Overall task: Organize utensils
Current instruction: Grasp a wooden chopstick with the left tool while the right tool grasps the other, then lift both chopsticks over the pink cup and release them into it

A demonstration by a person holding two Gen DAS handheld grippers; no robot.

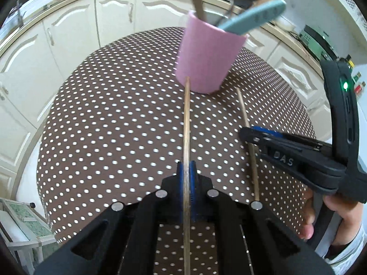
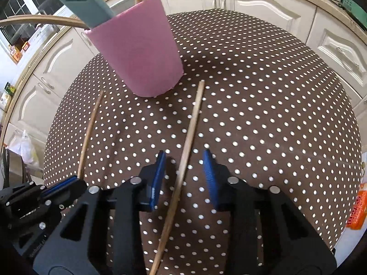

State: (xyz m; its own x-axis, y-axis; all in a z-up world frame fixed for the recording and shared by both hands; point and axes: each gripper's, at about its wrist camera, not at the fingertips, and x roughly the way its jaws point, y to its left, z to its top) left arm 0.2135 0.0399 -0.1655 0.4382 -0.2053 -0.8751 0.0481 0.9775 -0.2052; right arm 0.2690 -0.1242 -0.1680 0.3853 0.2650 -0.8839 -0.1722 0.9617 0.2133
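Observation:
A pink cup point(image 1: 206, 57) stands on the dotted tablecloth point(image 1: 114, 126) and holds a teal-handled utensil point(image 1: 254, 17), wooden sticks and a dark spoon. My left gripper point(image 1: 187, 167) is shut on a wooden chopstick point(image 1: 186, 123) that points toward the cup. A second chopstick point(image 1: 247, 133) lies on the cloth to its right. In the right wrist view my right gripper point(image 2: 184, 167) is open, its jaws on either side of that second chopstick point(image 2: 187, 142), near the cloth. The cup point(image 2: 137, 52) is ahead on the left. The left gripper point(image 2: 62, 186) and its chopstick point(image 2: 89, 133) show at the left.
The round table point(image 2: 286, 114) is ringed by cream kitchen cabinets point(image 1: 68, 34) and a countertop. An orange packet point(image 2: 356, 208) lies off the table's right edge. A small shelf unit point(image 1: 23, 224) stands low at the left.

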